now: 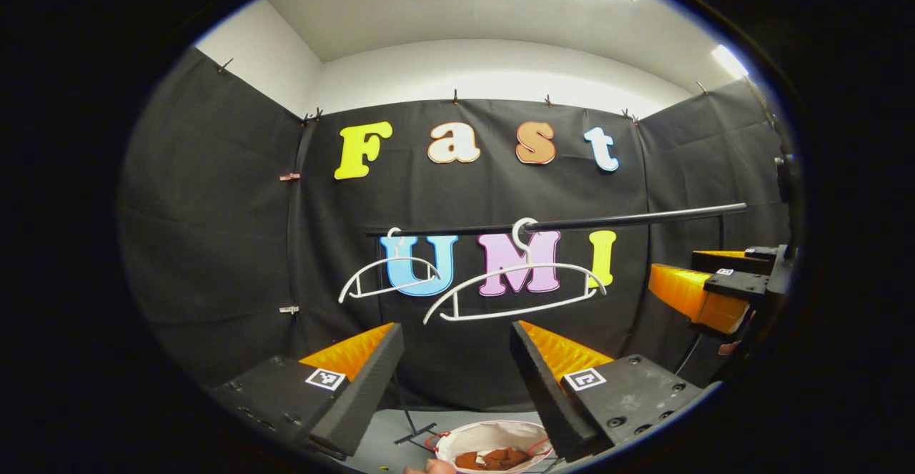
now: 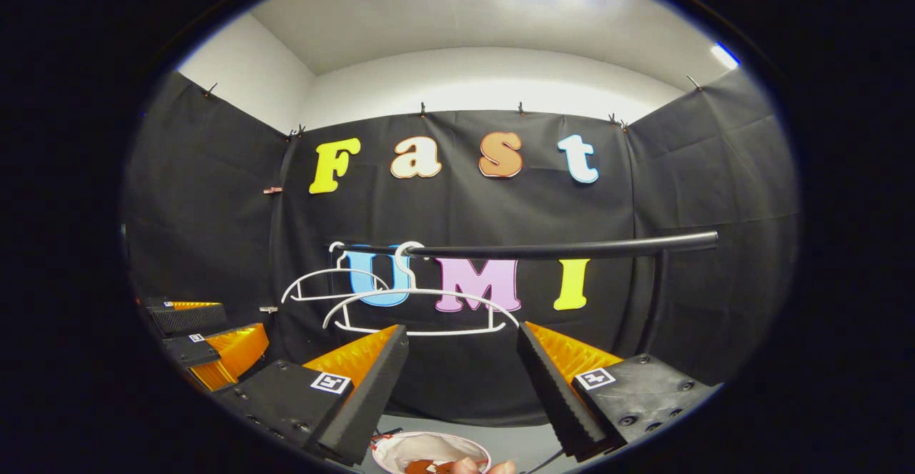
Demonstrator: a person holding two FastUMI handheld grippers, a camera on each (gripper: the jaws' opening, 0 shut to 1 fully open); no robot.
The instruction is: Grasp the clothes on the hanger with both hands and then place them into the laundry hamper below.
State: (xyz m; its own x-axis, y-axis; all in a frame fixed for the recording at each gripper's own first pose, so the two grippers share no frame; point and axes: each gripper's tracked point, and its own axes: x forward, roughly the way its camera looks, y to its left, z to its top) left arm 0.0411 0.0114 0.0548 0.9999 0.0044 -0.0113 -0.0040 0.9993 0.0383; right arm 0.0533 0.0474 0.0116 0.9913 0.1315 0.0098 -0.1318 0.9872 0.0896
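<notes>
— What's on the rail (image 1: 572, 224)?

— Two thin white hangers, both bare. It's a smooth, dark, round bar running across in front of the black cloth wall. The nearer hanger (image 1: 516, 294) is a wide curved bow with a straight lower bar, hooked over the rail near its middle. The farther hanger (image 1: 389, 277) has the same shape and hangs towards the rail's free end.

— And the clothes?

— Down in the laundry hamper (image 1: 493, 437). It's a round, soft-sided tub with a pale fabric lining, standing on the grey floor below the rail. A crumpled rust-brown garment (image 1: 495, 458) lies in the bottom of it. In the right gripper view the same hamper (image 2: 429, 447) shows at the bottom edge, with a bit of that brown cloth and someone's fingertips at its rim.

— How are the grippers?

— The left gripper (image 1: 457, 374) has its fingers spread wide with nothing between them. They're blocky wedges with ridged inner faces and a small square marker on each base. The right gripper (image 2: 463, 381) is built the same, and it too is spread apart and empty. Both are held above the hamper, pointing at the hangers.

— Can you see one from the other?

— Yes. In the left gripper view the right gripper sits at the right side, level with the rail, and its ribbed finger (image 1: 690, 295) shows side-on.
</notes>
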